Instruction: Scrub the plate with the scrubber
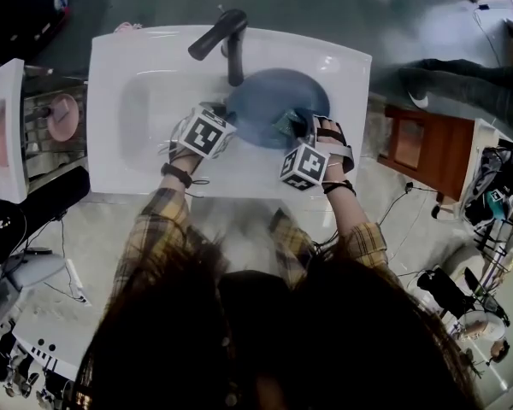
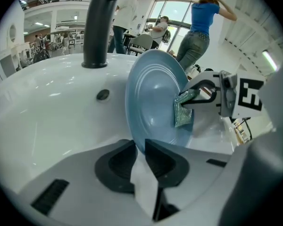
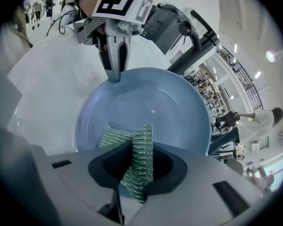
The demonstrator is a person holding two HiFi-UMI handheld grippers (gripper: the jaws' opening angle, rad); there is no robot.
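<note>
A blue plate (image 1: 269, 105) stands tilted in the white sink (image 1: 137, 101), just right of the black tap (image 1: 227, 37). My left gripper (image 2: 140, 146) is shut on the plate's (image 2: 151, 102) lower rim and holds it on edge. My right gripper (image 3: 136, 173) is shut on a green scrubber (image 3: 137, 157), folded between its jaws. The scrubber (image 2: 183, 109) presses against the plate's (image 3: 146, 105) inner face near its right side. In the head view both grippers (image 1: 207, 135) (image 1: 306, 165) sit at the sink's front, one at each side of the plate.
The sink's drain hole (image 2: 103, 94) lies left of the plate. A brown wooden stool (image 1: 427, 148) stands right of the sink. A shelf with a pink object (image 1: 61, 116) is at the left. Cables and bags lie on the floor around.
</note>
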